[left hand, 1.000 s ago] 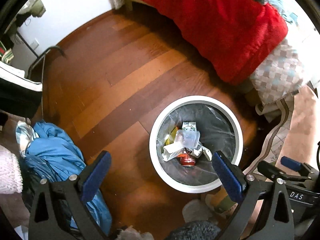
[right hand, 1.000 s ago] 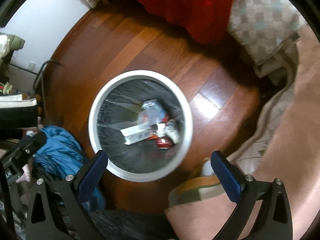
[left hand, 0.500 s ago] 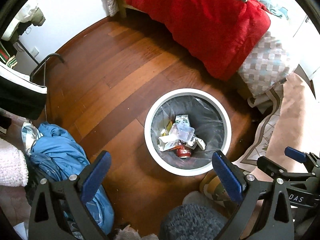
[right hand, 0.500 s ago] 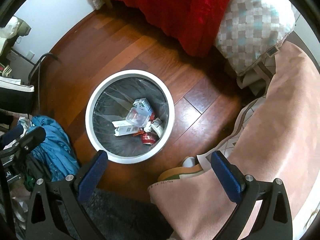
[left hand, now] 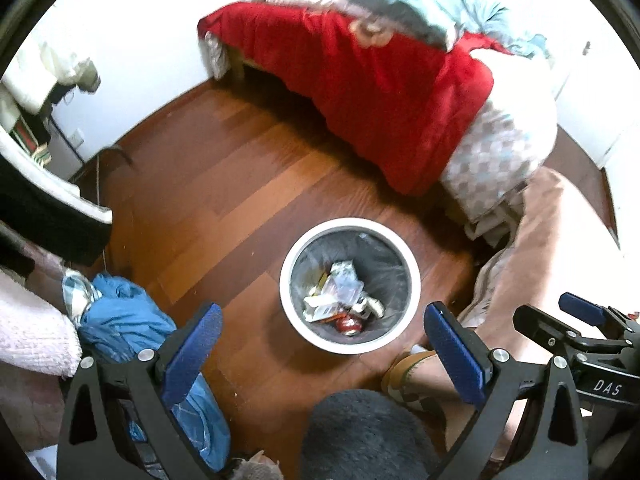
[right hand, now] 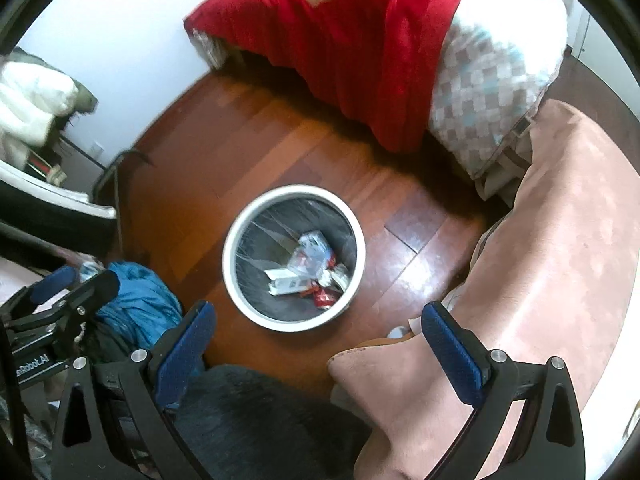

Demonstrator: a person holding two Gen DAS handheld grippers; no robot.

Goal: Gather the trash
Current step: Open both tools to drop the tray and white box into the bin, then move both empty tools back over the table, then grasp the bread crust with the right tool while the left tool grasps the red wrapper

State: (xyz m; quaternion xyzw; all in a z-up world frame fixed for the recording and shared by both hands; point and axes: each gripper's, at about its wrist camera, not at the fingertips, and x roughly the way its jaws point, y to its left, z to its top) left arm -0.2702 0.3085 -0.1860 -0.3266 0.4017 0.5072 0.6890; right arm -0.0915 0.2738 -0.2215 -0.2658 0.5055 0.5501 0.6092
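The round white trash bin with a grey plastic liner [left hand: 350, 285] stands on the brown wooden floor [left hand: 224, 200], below and in front of both tools, and the trash [left hand: 340, 300] lies at its bottom: white paper packaging, a clear plastic piece and a red can [left hand: 349, 325]. The left tool [left hand: 326, 354] is spread wide and holds nothing; the right tool [right hand: 320, 350] is also spread wide and empty. I judge that the collecting is close to finished, or that the next step is to search for more trash. The first risk is that a tool comes down carelessly and hits the rim, so the light bin tips and the trash rolls out on the floor. The thin liner can also tear or slip down if a finger pulls it. Near the bin there are soft things which are not trash: a crumpled blue cloth [left hand: 132, 328] at the left, a pink blanket [right hand: 552, 264] at the right, a dark grey fluffy thing [left hand: 360, 436] just below the tools. A tool can take one of these by mistake or become caught in it. The red bedcover [left hand: 380, 92] hangs over the bed behind, well apart. Both views are a little blurred, so a small piece of trash on the floor is easy to miss.
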